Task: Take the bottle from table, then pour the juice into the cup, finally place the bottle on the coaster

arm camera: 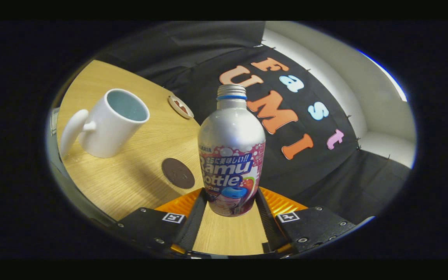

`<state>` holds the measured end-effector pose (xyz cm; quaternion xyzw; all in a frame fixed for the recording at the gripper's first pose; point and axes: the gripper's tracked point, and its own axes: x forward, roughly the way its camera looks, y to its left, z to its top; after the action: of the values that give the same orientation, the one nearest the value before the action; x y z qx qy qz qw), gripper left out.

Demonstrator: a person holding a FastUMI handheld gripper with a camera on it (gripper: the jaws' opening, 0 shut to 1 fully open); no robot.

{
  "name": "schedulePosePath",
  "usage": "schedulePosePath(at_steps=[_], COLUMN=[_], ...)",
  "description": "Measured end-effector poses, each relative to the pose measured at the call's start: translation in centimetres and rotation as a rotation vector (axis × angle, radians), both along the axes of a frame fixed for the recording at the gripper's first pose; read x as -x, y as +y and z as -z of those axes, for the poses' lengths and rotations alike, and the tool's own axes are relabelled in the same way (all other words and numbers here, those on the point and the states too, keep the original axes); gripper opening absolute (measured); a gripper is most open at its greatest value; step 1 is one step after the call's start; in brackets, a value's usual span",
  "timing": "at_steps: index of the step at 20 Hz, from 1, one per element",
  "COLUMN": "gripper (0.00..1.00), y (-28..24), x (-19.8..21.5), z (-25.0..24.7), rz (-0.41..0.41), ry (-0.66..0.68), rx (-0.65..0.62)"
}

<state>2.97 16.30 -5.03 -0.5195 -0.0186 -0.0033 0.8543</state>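
- While we are working on the first step, taking the bottle [231,155] from the table [142,175], our gripper [231,204] is bracketing the bottle's base, a finger on each side.
- The fingers are sitting close against the bottle's lower sides; we cannot tell whether both are pressing yet.
- Beyond the bottle to its left, the white cup [107,122] is standing mouth-up, well apart.
- Just beside the bottle on the same side, a dark round coaster [177,173] is lying flat; a second, lighter disc [180,106] is lying farther behind.
- Next, we judge, the move is calling for a firm squeeze, then a steady lift toward the cup.
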Motion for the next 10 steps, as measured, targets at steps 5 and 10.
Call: schedulePosePath(at_steps=[5,10], gripper=[0.71,0.71], y=[0.8,1.5], x=[0.2,0.3], z=[-1.8,-2.4], rz=[0.006,-0.008], ry=[-0.092,-0.114], rx=[0.226,0.342])
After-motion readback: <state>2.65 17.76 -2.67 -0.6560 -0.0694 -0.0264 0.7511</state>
